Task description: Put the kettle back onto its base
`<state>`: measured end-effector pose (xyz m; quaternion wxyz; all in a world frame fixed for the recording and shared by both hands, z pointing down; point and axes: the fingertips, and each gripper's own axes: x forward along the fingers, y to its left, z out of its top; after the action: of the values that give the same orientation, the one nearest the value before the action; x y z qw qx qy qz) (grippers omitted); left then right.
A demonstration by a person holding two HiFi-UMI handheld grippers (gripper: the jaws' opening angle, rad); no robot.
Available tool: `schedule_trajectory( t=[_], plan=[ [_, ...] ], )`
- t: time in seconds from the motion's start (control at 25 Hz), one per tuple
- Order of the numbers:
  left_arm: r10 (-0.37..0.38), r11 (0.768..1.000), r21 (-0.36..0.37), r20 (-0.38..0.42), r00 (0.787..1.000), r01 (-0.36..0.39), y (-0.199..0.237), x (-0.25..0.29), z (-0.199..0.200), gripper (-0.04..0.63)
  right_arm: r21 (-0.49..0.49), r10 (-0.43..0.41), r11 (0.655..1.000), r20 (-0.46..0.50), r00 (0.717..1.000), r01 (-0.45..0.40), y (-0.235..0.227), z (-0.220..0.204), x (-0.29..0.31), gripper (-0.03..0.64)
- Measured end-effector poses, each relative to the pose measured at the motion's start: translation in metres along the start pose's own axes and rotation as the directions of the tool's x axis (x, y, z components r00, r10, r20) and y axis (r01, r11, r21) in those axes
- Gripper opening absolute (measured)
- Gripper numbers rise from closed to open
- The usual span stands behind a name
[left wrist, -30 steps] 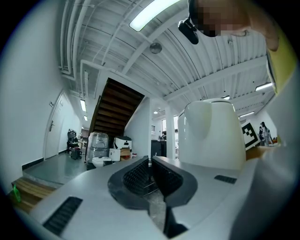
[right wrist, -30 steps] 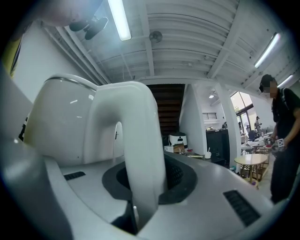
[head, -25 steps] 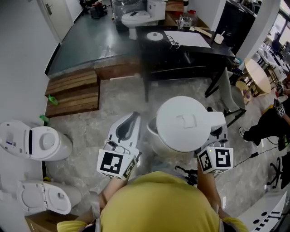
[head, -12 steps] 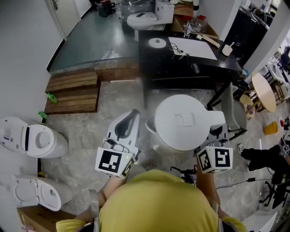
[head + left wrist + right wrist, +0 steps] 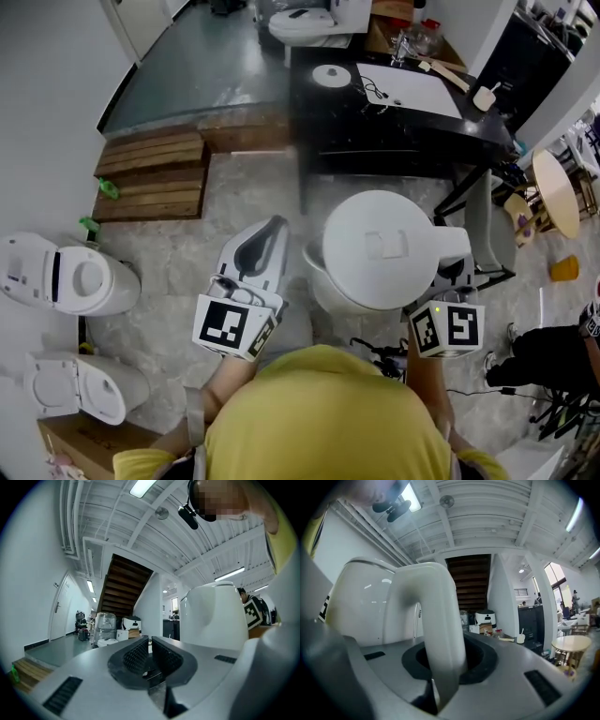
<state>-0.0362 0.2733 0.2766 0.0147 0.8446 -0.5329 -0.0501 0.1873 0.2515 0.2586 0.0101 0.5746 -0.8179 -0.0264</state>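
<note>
The right gripper [image 5: 440, 667] is closed on the handle [image 5: 433, 620] of the white kettle [image 5: 384, 248]. The handle is squeezed between the jaws, and the kettle is held upright in the air above the floor. The left gripper [image 5: 149, 656] is held just beside the kettle. Its jaws are pulled close together with only a thin slit left, and nothing is held in them. The round white base [image 5: 327, 75] is seen on the far left part of the black table [image 5: 403, 136], well apart from the kettle. So the step in hand looks to be the carrying of the kettle to the table. Next, the kettle should be brought over the base, lined up with its middle, and set down straight before it is let go. A cord [image 5: 375, 91] and a white board [image 5: 417, 94] are seen just beside the base and should not be bumped. A grey chair [image 5: 483, 216] is parked at the right end of the table. White toilets [image 5: 70, 281] and wooden planks [image 5: 150, 173] are found off to the left, out of the way.
</note>
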Motion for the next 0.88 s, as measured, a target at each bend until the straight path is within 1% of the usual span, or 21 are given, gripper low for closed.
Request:
schedule_trajectory(
  t=[0.28, 0.56, 0.88],
  plan=[
    [-0.036, 0.999, -0.01, -0.002, 0.999, 0.036, 0.011, 0.042, -0.003, 0.032, 0.007, -0.015, 1.0, -0.002, 1.0, 0.015, -0.016, -0.001, 0.035, 0.081],
    [-0.083, 0.997, -0.008, -0.002, 0.997, 0.083, 0.037, 0.096, -0.002, 0.031, 0.009, -0.033, 0.999, 0.005, 0.999, 0.033, -0.03, 0.0, 0.092, 0.083],
    [-0.17, 0.985, -0.001, -0.007, 0.985, 0.17, 0.066, 0.155, 0.0, 0.031, 0.02, -0.092, 0.996, 0.03, 0.995, 0.091, -0.044, 0.007, 0.152, 0.084]
  ],
)
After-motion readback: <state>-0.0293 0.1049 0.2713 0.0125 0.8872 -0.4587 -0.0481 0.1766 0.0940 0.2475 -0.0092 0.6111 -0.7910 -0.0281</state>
